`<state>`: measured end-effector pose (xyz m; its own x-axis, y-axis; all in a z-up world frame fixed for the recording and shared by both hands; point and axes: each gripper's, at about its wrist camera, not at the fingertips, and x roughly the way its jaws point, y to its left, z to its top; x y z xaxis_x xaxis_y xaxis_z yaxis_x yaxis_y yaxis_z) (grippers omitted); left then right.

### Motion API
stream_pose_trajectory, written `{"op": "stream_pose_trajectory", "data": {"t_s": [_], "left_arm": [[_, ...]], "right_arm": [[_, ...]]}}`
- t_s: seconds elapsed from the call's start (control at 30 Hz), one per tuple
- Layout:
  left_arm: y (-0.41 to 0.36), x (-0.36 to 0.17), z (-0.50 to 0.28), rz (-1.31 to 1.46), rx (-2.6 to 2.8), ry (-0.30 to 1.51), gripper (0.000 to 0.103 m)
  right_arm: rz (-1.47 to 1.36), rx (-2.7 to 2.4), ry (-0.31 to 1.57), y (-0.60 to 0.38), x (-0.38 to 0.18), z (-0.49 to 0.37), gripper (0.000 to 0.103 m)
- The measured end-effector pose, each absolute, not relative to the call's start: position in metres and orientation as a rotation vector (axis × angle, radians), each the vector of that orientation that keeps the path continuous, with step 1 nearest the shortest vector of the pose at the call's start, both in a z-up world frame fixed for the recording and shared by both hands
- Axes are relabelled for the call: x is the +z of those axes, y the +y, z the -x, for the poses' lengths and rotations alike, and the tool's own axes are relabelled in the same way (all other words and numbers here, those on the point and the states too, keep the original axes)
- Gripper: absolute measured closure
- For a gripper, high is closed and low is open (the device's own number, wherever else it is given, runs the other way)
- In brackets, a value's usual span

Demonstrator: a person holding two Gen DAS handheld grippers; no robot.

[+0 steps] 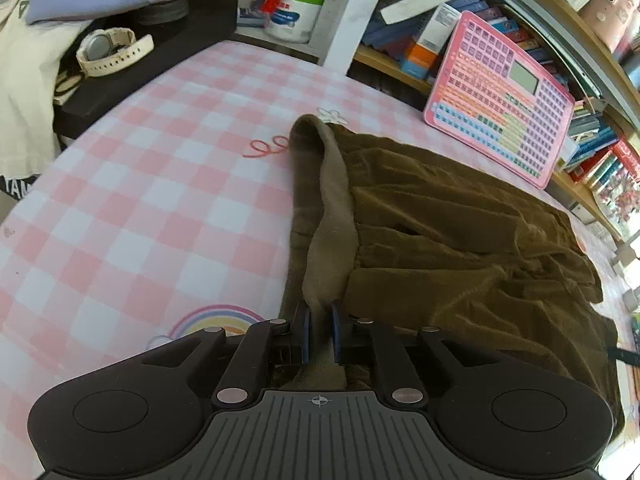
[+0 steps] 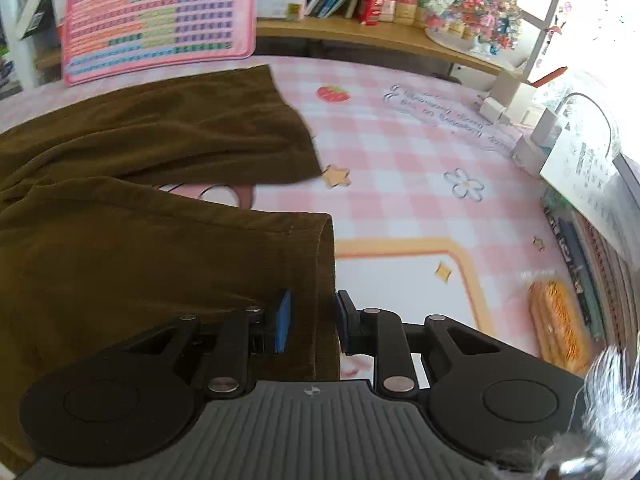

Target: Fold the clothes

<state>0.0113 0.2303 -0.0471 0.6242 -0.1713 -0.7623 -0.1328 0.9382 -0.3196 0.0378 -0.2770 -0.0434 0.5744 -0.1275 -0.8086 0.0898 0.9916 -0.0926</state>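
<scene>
A pair of brown corduroy trousers (image 1: 460,232) lies on the pink checked table cover (image 1: 160,200). My left gripper (image 1: 320,320) is shut on the waistband (image 1: 332,216), whose grey lining is turned up. In the right wrist view the two trouser legs (image 2: 160,140) lie spread to the left. My right gripper (image 2: 312,316) is shut on the hem of the near leg (image 2: 312,248), with its jaws on either side of the cloth edge.
A pink keyboard toy (image 1: 500,92) leans on the bookshelf behind the trousers; it also shows in the right wrist view (image 2: 156,16). A white watch (image 1: 108,52) lies on a black stand. A red rubber band (image 1: 266,146) lies by the waistband. An orange packet (image 2: 560,324) lies at the right.
</scene>
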Motion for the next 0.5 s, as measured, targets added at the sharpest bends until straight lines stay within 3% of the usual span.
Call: {"op": "stream_pose_trajectory", "data": {"t_s": [0.23, 0.3, 0.5], "left_arm": [[0.228, -0.039, -0.006, 0.342, 0.005, 0.858, 0.088], [0.224, -0.028, 0.001, 0.332, 0.008, 0.785, 0.087], [0.199, -0.008, 0.004, 0.290, -0.045, 0.719, 0.086]], "right_arm": [[0.029, -0.131, 0.947, -0.279, -0.039, -0.038, 0.080], [0.005, -0.131, 0.924, -0.278, -0.034, -0.027, 0.074], [-0.058, -0.144, 0.874, -0.272, -0.021, 0.012, 0.069]]}}
